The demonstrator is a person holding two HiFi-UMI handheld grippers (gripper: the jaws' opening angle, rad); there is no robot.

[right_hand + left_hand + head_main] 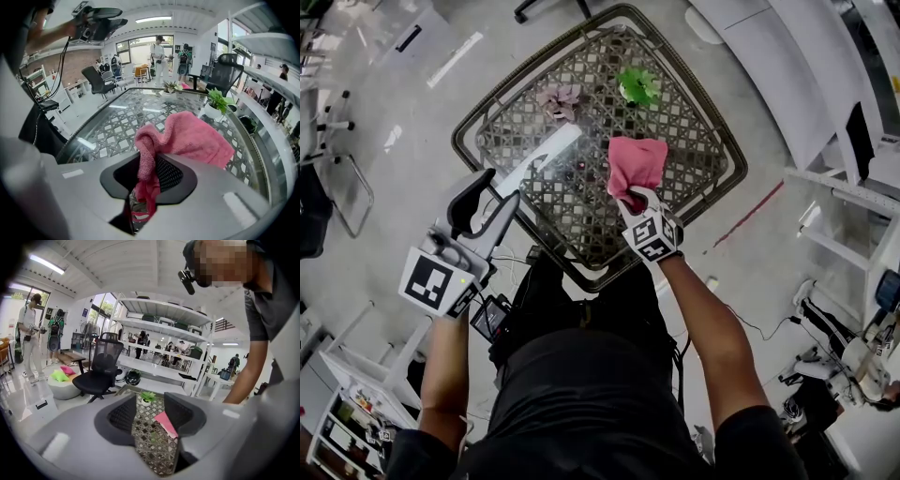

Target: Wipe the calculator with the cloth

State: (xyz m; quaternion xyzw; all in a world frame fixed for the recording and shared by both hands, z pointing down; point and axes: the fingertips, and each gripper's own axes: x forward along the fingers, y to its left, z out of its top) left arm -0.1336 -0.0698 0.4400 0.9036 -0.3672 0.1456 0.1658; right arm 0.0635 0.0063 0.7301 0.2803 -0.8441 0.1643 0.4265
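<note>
The pads of my right gripper (147,177) are pressing on a fold of the cloth (187,136), so the pinched part is hiding between them. Its tail is running off the bottom edge of the right gripper view. In the head view the cloth is draping over those jaw tips and covering them. My left gripper (150,418) is blocking most of the table (154,446) in its own view, and only a pink sliver of cloth is showing behind one pad. My own body is covering the table's near corner in the head view. A pale strip (546,155) on the glass is glaring too brightly to identify. A dark speck (579,167) beside it is showing too small to name.
</note>
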